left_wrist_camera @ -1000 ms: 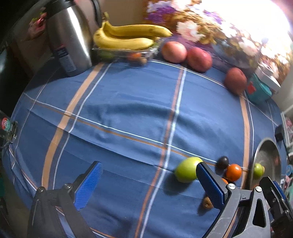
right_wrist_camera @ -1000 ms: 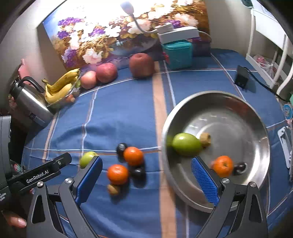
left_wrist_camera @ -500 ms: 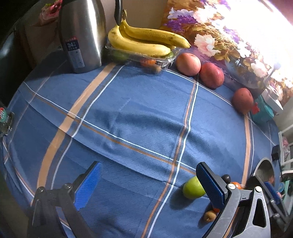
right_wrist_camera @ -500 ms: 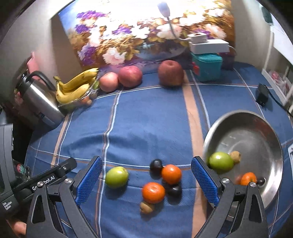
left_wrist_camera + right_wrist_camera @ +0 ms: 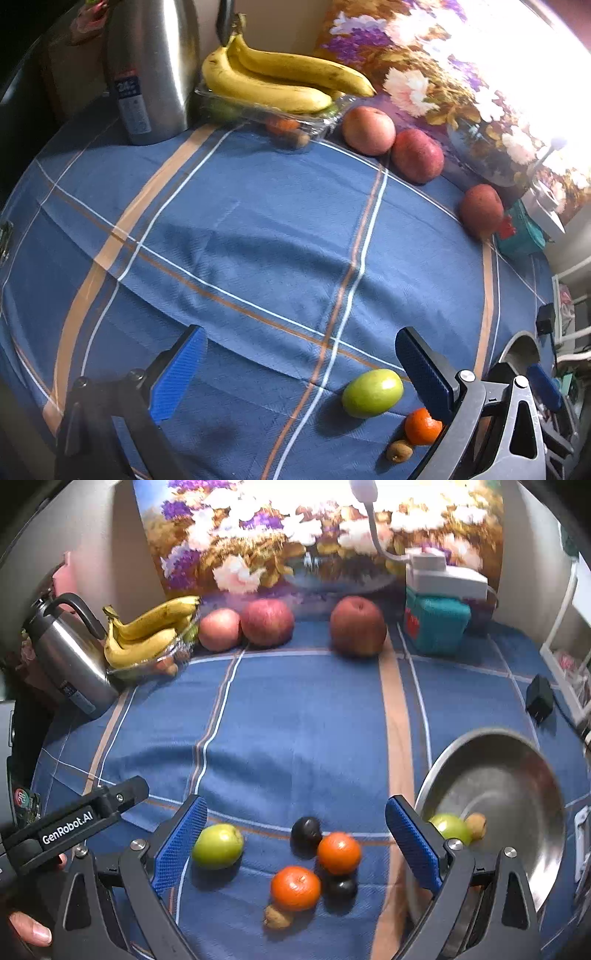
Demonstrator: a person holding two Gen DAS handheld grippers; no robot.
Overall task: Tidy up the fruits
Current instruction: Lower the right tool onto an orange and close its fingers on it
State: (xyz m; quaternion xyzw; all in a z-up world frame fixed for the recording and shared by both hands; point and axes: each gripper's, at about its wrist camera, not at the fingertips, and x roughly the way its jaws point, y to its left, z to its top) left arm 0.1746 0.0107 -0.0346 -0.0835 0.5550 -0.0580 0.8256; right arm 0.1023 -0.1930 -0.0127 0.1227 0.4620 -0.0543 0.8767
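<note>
Presently between picks: right gripper (image 5: pixel 293 843) and left gripper (image 5: pixel 299 369), both spread wide, empty. Next, close on the round orange tangerine (image 5: pixel 295 888) left of the shiny steel bowl (image 5: pixel 517 771).

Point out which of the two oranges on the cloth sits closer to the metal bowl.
The farther-back orange, wedged between the two dark plums, sits closer to the metal bowl. The other orange lies nearer the camera and further left, beside the small brown fruit.

On the blue cloth I see a green fruit (image 5: pixel 218 846), two oranges (image 5: pixel 295 888) (image 5: pixel 339 853), two dark plums (image 5: pixel 306 832) (image 5: pixel 341 886) and a small brown fruit (image 5: pixel 277 917), clustered and partly touching. The steel bowl (image 5: pixel 517 775) to their right holds a second green fruit (image 5: pixel 450 828) beside another brown one (image 5: pixel 476 825).
</note>
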